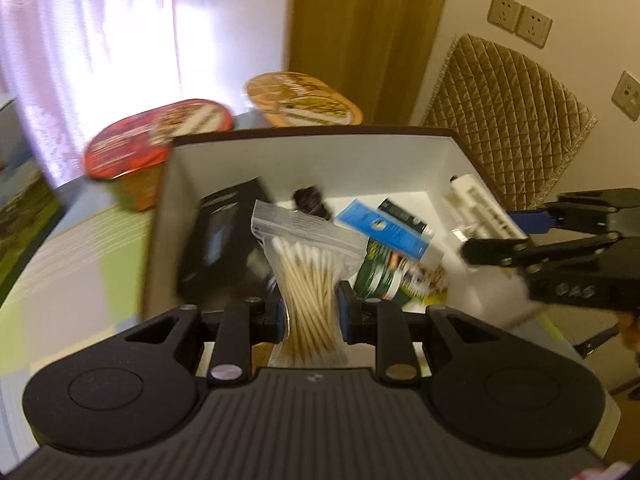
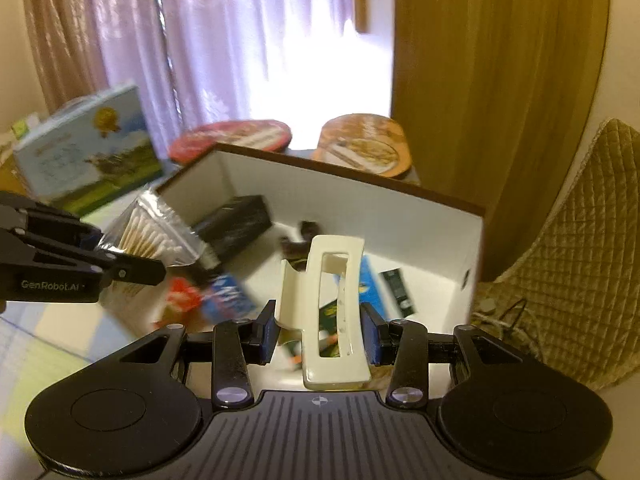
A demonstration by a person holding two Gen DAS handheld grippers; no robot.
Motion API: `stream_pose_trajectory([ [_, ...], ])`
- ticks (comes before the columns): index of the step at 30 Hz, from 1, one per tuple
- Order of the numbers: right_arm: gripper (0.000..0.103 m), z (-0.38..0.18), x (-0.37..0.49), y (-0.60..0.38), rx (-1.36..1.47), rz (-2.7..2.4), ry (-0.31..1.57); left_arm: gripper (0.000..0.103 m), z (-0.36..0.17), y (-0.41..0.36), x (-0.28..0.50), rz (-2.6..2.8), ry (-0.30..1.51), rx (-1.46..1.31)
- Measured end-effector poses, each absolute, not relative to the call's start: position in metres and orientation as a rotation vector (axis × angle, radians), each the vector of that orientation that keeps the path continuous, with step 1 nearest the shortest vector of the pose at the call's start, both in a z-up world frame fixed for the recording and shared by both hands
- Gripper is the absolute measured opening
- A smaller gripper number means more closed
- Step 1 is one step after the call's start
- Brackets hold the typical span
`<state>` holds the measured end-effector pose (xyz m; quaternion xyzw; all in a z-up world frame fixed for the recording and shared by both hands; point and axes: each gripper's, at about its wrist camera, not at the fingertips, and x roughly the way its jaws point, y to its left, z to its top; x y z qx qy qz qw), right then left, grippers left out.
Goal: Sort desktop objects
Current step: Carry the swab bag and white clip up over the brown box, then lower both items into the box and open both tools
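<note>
My left gripper is shut on a clear zip bag of cotton swabs, which it holds over the near edge of an open white-lined box. My right gripper is shut on a cream hair claw clip above the same box. In the left wrist view the right gripper comes in from the right with the clip. Inside the box lie a black case, a dark hair clip, a blue carton and a green packet.
Two instant noodle bowls stand behind the box, one red-lidded, one orange-lidded. A blue and green carton stands at the left. A quilted chair back is to the right, under wall sockets. Curtains hang behind.
</note>
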<state>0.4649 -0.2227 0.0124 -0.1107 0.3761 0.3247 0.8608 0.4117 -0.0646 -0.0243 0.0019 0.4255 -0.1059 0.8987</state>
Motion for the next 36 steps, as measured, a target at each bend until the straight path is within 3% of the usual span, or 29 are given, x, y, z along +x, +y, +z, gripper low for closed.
stream_pose_trajectory([
  [11, 0.039, -0.032, 0.553, -0.205, -0.356, 0.683, 0.909, 0.021, -0.082, -0.098, 0.51, -0.191, 1.033, -0.021],
  [25, 0.039, -0.043, 0.582, -0.191, -0.464, 0.723, 0.904, 0.022, -0.103, -0.107, 0.537, -0.171, 1.067, -0.016],
  [28, 0.039, -0.045, 0.583, -0.19, -0.474, 0.721, 0.901, 0.026, -0.103, -0.108, 0.538, -0.17, 1.058, -0.002],
  [32, 0.041, -0.043, 0.582, -0.19, -0.479, 0.712, 0.872, 0.039, -0.098, -0.109, 0.536, -0.169, 1.041, 0.007],
  [36, 0.06, -0.036, 0.577, -0.195, -0.457, 0.717, 0.835, 0.05, -0.087, -0.107, 0.528, -0.162, 1.017, 0.006],
])
